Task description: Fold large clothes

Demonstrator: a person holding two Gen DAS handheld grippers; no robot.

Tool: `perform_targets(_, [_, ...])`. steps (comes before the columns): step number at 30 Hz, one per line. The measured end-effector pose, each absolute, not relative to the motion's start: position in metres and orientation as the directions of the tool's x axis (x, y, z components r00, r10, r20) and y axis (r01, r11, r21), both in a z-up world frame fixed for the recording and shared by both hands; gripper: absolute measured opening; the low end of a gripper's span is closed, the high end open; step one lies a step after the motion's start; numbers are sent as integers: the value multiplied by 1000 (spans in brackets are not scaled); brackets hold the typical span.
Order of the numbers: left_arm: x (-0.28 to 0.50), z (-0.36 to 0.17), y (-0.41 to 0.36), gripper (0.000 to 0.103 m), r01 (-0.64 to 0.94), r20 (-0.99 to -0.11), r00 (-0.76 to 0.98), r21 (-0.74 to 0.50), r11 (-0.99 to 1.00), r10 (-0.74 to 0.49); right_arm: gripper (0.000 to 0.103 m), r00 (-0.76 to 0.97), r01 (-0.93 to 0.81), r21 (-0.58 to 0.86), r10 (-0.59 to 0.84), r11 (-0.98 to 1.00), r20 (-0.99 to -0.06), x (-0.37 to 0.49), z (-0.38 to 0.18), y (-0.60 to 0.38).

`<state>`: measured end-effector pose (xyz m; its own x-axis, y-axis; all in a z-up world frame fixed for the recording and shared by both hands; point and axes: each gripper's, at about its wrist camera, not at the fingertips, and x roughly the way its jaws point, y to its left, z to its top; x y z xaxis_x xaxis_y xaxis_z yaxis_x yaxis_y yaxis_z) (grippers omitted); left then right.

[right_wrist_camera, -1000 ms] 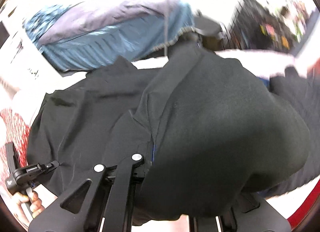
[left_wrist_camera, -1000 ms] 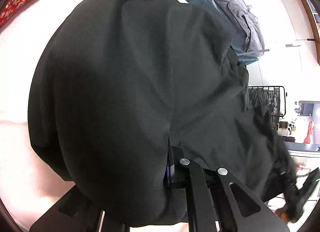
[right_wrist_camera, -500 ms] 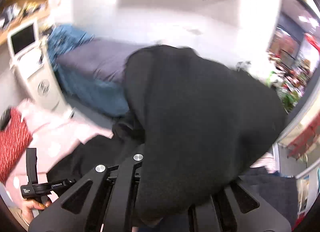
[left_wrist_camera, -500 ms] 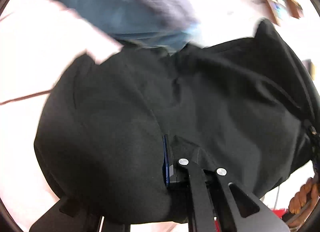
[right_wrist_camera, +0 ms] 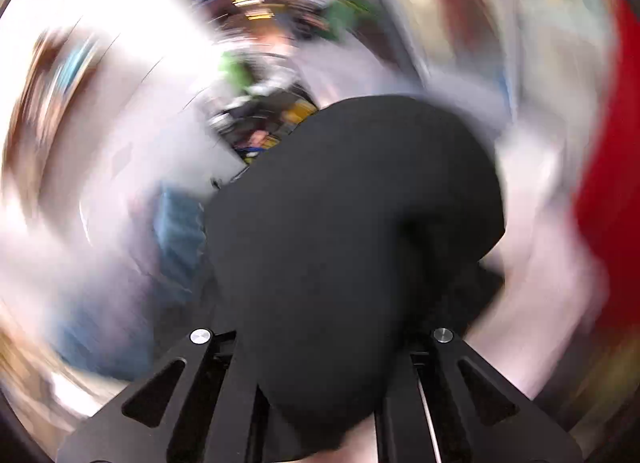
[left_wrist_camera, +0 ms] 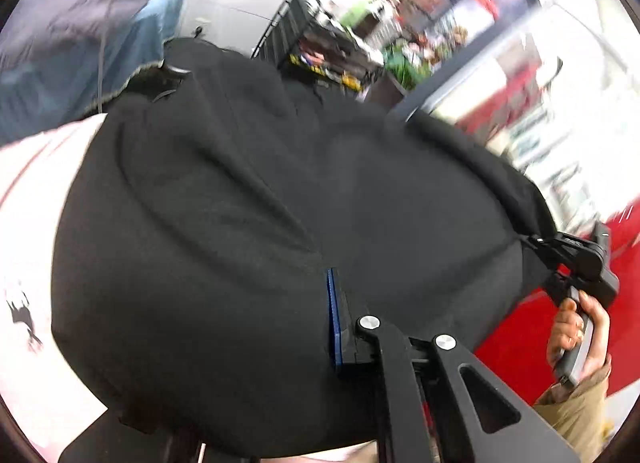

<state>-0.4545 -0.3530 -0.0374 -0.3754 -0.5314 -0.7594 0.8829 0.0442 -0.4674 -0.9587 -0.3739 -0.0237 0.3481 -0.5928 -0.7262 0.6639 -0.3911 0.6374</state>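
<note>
A large black garment fills the left wrist view and hangs lifted off the pink surface. My left gripper has it pinched at the blue pad, and its jaws are opening slightly with the cloth still between them. At the right of that view, my right gripper, held by a hand, grips another edge of the garment. In the blurred right wrist view, the black garment drapes over the right gripper and hides its fingertips.
A pink patterned surface lies at the left, with a red area at the lower right. A blue and grey cloth pile is at the upper left. A black wire rack stands behind.
Both grippers have swung up and round with the black garment. The left view has rolled, and the rack and shop background have come into view. The right view has become heavily blurred.
</note>
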Motion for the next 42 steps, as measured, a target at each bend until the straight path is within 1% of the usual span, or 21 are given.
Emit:
perform_targets(2, [-459, -50, -350, 11, 889, -776, -376, -456, 37, -507, 8, 355, 635, 666, -617, -393, -702, -960, -49, -366])
perform_targets(5, [-447, -56, -345, 11, 888, -775, -380, -459, 35, -505, 11, 367, 638, 693, -658, -336, -658, -953, -46, -366])
perform_targets(6, [-446, -55, -340, 11, 886, -774, -384, -463, 36, -504, 18, 369, 646, 688, -653, -332, -661, -950, -44, -372])
perform_targets(8, [-444, -50, -332, 13, 880, -769, -394, -474, 35, -503, 23, 327, 706, 623, -625, -337, -709, -946, -33, -374])
perform_targets(11, [-428, -45, -315, 19, 871, -763, -418, -490, 19, -494, 41, 197, 816, 480, -626, -322, -754, -944, -2, -362])
perform_targets(12, [-425, -42, -310, 25, 868, -759, -424, -496, 16, -494, 58, 160, 840, 440, -630, -317, -760, -950, 5, -354])
perform_targets(13, [-423, -38, -300, 30, 871, -759, -424, -491, 7, -495, 80, 95, 865, 377, -629, -331, -771, -952, 14, -347])
perform_targets(14, [-419, -34, -292, 40, 886, -765, -403, -463, -5, -502, 83, 15, 884, 305, -631, -354, -776, -956, 22, -337])
perform_targets(17, [-401, -21, -269, 44, 922, -770, -338, -386, -26, -542, 83, -139, 905, 159, -627, -395, -767, -965, 44, -316])
perform_targets(21, [-380, 5, -254, 44, 946, -746, -250, -324, 9, -617, 83, -262, 956, -74, -710, -285, -653, -934, 81, -311])
perform_targets(23, [-372, 27, -254, 48, 958, -704, -206, -286, 6, -679, 83, -248, 969, -154, -737, -195, -629, -906, 93, -319])
perform_targets(24, [-369, 35, -257, 58, 961, -684, -199, -277, -3, -701, 83, -236, 970, -192, -745, -147, -623, -890, 97, -329])
perform_targets(26, [-364, 46, -278, 70, 970, -663, -188, -243, -29, -725, 83, -185, 974, -221, -760, -56, -623, -867, 101, -350])
perform_targets(28, [-361, 46, -308, 70, 983, -667, -134, -181, -15, -733, 83, -119, 969, -241, -745, 59, -657, -846, 97, -384])
perform_targets(30, [-359, 30, -341, 70, 991, -722, -98, -135, 0, -684, 83, -97, 956, -264, -710, 129, -697, -831, 86, -422])
perform_targets(33, [-354, -8, -374, 68, 989, -814, -74, -134, 62, -576, 80, -107, 941, -284, -636, 183, -764, -824, 60, -476])
perform_targets(35, [-353, -24, -377, 68, 979, -833, -116, -188, 80, -541, 66, -98, 935, -264, -546, 236, -832, -821, 36, -503])
perform_targets(36, [-356, -33, -376, 68, 976, -843, -133, -203, 79, -521, 30, -122, 928, -280, -509, 247, -852, -824, 23, -518])
perform_targets(37, [-358, -38, -373, 68, 977, -850, -130, -197, 78, -511, 0, -149, 923, -299, -491, 243, -858, -827, 14, -528])
perform_targets(39, [-364, -48, -368, 68, 982, -856, -115, -174, 71, -504, 0, -156, 946, -279, -525, 164, -836, -849, 18, -539])
perform_targets(42, [-367, -51, -365, 68, 984, -858, -108, -164, 70, -501, 0, -226, 971, -227, -574, -71, -787, -911, 41, -563])
